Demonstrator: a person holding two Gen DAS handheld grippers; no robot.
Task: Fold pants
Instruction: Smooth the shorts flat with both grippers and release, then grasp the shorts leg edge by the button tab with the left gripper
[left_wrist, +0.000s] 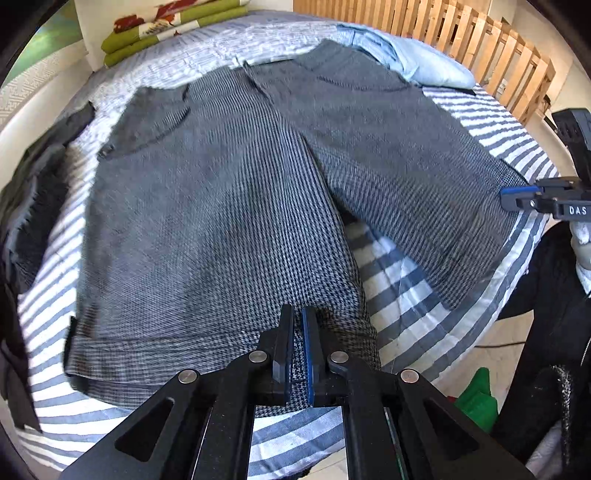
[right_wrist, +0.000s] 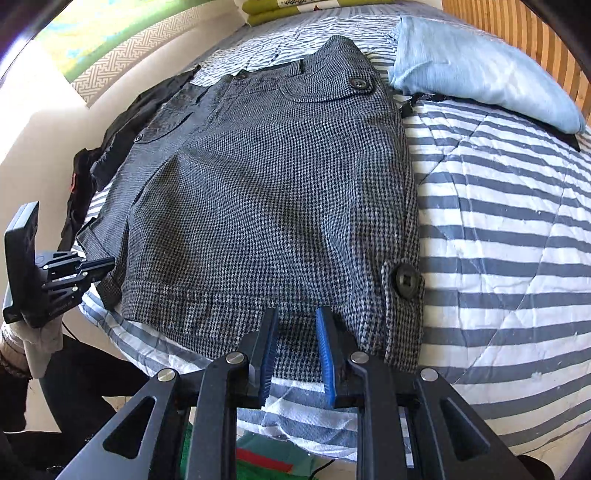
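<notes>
Grey houndstooth pants (left_wrist: 221, 203) (right_wrist: 277, 184) lie spread flat on a striped bed cover (left_wrist: 399, 288), waistband far, both leg hems near. My left gripper (left_wrist: 298, 317) is shut on the hem of the left leg, with fabric pinched between its fingers. The right wrist view shows it too, at the left leg's hem corner (right_wrist: 107, 264). My right gripper (right_wrist: 297, 321) is open at the hem of the right leg, its blue pads (right_wrist: 327, 350) standing apart with the hem between and under them. A large button tab (right_wrist: 404, 278) sits just right of it.
A folded light blue cloth (left_wrist: 436, 70) (right_wrist: 480, 74) lies at the far right of the bed. A dark garment (left_wrist: 37, 184) (right_wrist: 110, 129) is bunched along the left edge. Green folded blankets (left_wrist: 166, 29) and wooden slats (left_wrist: 480, 37) stand behind. Something green (left_wrist: 476, 398) is on the floor.
</notes>
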